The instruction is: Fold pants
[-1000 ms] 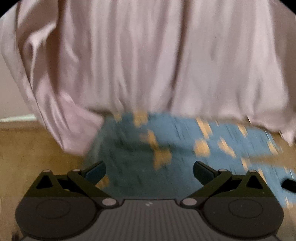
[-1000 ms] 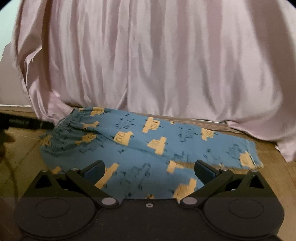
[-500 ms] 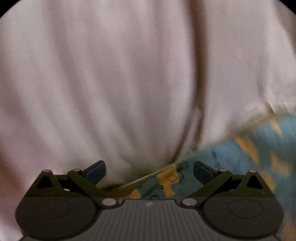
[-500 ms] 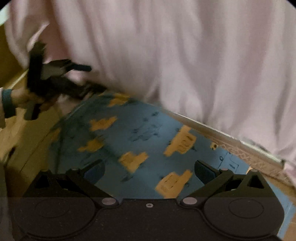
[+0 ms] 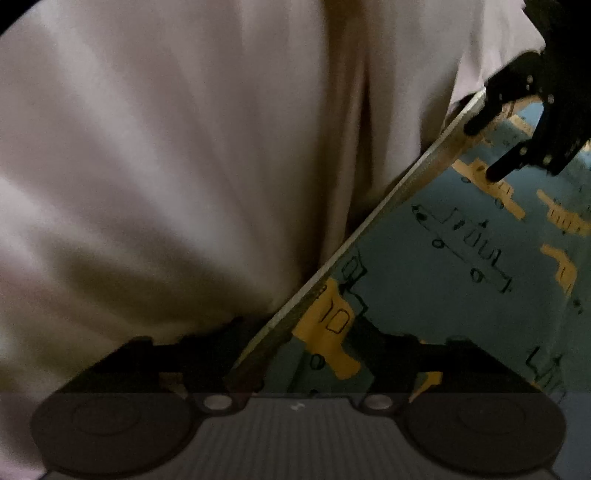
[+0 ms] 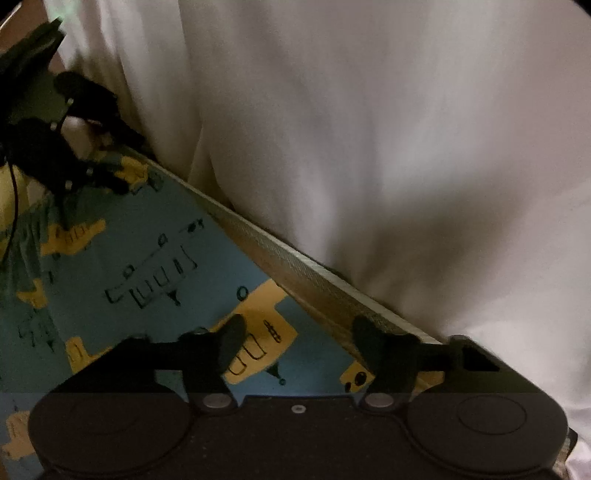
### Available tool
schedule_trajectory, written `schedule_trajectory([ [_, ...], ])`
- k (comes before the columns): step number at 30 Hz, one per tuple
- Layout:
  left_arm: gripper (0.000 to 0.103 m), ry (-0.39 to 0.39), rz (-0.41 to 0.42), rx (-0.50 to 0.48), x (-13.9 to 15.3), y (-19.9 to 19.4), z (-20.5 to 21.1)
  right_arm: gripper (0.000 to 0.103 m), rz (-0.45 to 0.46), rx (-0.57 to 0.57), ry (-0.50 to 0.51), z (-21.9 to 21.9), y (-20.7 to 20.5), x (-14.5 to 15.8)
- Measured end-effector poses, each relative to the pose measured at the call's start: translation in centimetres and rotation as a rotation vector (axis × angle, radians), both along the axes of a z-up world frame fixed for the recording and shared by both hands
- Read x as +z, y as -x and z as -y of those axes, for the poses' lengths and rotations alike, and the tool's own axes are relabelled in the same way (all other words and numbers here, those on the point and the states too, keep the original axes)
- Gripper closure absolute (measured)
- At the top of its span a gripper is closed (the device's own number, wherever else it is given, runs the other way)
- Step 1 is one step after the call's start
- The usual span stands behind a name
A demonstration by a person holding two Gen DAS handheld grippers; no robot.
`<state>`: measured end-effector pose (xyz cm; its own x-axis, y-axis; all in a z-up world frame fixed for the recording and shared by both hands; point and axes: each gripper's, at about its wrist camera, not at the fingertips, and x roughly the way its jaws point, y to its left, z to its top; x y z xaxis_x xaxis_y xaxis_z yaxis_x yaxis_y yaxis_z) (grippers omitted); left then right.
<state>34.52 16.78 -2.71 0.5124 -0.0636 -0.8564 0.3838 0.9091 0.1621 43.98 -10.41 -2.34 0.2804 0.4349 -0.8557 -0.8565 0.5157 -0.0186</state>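
Note:
Blue pants (image 5: pixel 454 266) printed with yellow vehicles lie flat on a surface, their far edge against a pale strip (image 5: pixel 373 218) under a hanging pinkish-white cloth (image 5: pixel 177 155). My left gripper (image 5: pixel 303 332) is open and low over that edge, one finger on the cloth side and one over the pants. The right gripper (image 5: pixel 524 125) shows dark at the upper right of the left wrist view. In the right wrist view my right gripper (image 6: pixel 299 339) is open just above the pants (image 6: pixel 140 280), beside the strip (image 6: pixel 314 284). The left gripper (image 6: pixel 70 155) shows at upper left.
The pale draped cloth (image 6: pixel 369 129) fills the far side of both views and hangs down to the strip. A thin black cable (image 6: pixel 13 206) runs down the left edge of the right wrist view. Brownish surface shows at the top left corner (image 6: pixel 22 26).
Both grippers have dropped and moved forward from a wide view of the pants to their far edge by the cloth. Both views are now tilted, and the fingers have stayed apart.

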Motion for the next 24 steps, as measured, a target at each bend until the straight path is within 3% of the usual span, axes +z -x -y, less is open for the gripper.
schedule_trajectory([
  [2,0.047,0.0,-0.022,-0.008,0.0,-0.4,-0.1,0.048,0.014,0.016,-0.015,0.5,0.1,0.0],
  [3,0.055,0.002,-0.029,-0.013,0.1,-0.6,-0.1,0.049,0.021,0.031,-0.019,0.6,0.2,0.0],
  [5,0.07,0.013,-0.051,-0.017,0.2,-1.1,0.1,0.068,0.032,0.053,-0.026,0.8,0.5,0.2],
  [7,0.087,0.009,-0.065,-0.024,0.3,-1.2,0.7,0.078,0.038,0.057,-0.033,1.1,0.7,0.3],
  [10,0.099,-0.021,-0.062,-0.019,0.2,-0.9,1.9,0.096,0.072,0.074,-0.034,1.1,1.4,0.3],
  [11,0.099,-0.033,-0.058,-0.006,0.2,-0.9,2.2,0.103,0.081,0.069,-0.033,1.1,1.5,0.3],
  [18,0.101,-0.076,0.072,0.131,1.9,0.0,2.3,0.103,0.208,-0.021,-0.091,0.0,1.8,2.0],
  [24,0.101,-0.101,0.159,0.116,3.0,2.3,2.9,0.103,0.258,-0.044,-0.141,1.0,3.5,3.4],
])
